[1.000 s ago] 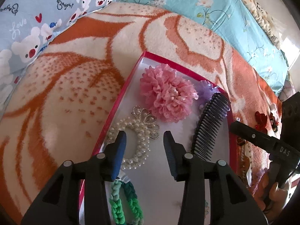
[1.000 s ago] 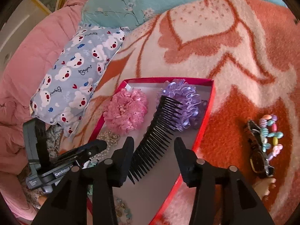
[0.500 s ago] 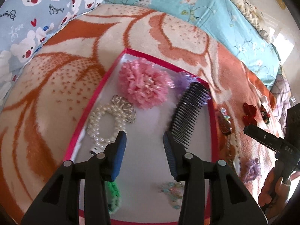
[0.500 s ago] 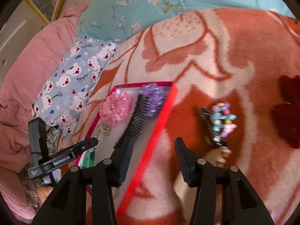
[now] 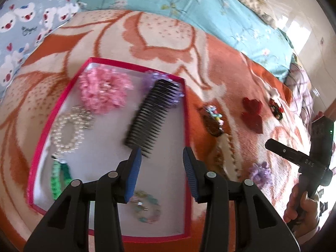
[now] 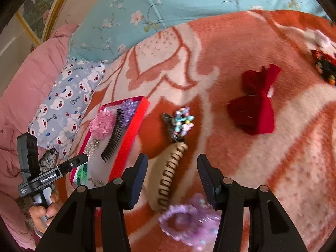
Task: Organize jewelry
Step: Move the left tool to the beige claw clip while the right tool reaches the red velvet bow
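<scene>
Readable marks on the handheld tongs and a pillow

The left tongs (image 6: 52, 174) carry "GenRobot.AI" in white along the black body; the right tongs (image 5: 308, 163) show "DAS"; the bear-print pillow (image 6: 69, 109) bears cursive script too small to read surely.

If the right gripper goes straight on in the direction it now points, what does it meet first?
Probably the beige plastic claw hair clip lying on the blanket, between the opening, empty jaws of the right gripper; depth is unclear.
</scene>
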`<state>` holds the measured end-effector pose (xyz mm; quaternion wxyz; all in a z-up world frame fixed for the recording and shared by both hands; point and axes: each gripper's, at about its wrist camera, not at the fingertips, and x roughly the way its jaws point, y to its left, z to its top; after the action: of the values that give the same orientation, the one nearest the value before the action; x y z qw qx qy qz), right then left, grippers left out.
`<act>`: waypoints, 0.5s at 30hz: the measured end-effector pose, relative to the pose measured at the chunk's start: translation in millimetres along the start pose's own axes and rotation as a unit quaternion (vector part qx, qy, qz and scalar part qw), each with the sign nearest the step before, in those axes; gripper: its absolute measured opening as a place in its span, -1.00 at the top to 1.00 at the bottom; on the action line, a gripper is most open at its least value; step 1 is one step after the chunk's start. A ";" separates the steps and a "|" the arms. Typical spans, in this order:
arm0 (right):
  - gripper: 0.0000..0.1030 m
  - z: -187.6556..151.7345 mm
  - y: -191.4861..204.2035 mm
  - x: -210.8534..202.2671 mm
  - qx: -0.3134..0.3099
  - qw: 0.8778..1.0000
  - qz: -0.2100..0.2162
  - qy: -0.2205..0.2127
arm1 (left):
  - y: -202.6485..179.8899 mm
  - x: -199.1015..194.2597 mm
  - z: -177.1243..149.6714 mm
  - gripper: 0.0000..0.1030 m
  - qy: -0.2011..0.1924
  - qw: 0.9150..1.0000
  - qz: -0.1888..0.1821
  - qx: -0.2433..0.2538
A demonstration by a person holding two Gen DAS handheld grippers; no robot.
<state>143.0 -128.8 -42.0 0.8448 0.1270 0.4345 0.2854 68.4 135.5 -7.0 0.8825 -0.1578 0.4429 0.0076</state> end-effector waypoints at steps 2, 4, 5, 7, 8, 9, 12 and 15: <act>-0.01 -2.5 -8.0 -7.0 0.006 1.000 -0.006 -0.004 | -10.1 1.2 -0.9 0.07 0.003 1.000 -0.006 0.008; -0.01 -3.7 -14.8 -11.2 0.010 1.000 -0.012 -0.007 | -21.3 2.6 -2.1 0.01 0.004 1.000 -0.008 0.016; -0.01 -4.1 -18.2 -13.0 0.013 1.000 -0.016 -0.008 | -24.6 3.3 -2.6 0.01 0.005 1.000 -0.009 0.020; -0.01 -4.2 -26.0 -16.3 0.019 0.999 -0.024 -0.012 | -32.9 7.2 -2.9 0.01 0.010 1.000 -0.014 0.024; -0.01 -4.0 -29.7 -17.6 0.022 0.999 -0.027 -0.014 | -37.5 10.3 -2.8 0.01 0.014 0.999 -0.017 0.027; -0.01 -3.5 -32.9 -18.4 0.026 0.999 -0.029 -0.016 | -40.4 12.0 -2.6 0.01 0.017 0.999 -0.018 0.028; -0.01 -1.9 -40.6 -20.1 0.031 0.999 -0.037 -0.019 | -52.4 20.1 -2.7 -0.05 0.029 0.999 -0.026 0.033; -0.01 0.4 -48.5 -21.6 0.036 0.998 -0.039 -0.022 | -63.8 25.5 -2.4 -0.19 0.034 0.998 -0.031 0.041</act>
<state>151.4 -180.6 -49.9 0.8594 0.1470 0.4304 0.2336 91.8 71.0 -11.0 0.8727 -0.1349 0.4673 -0.0431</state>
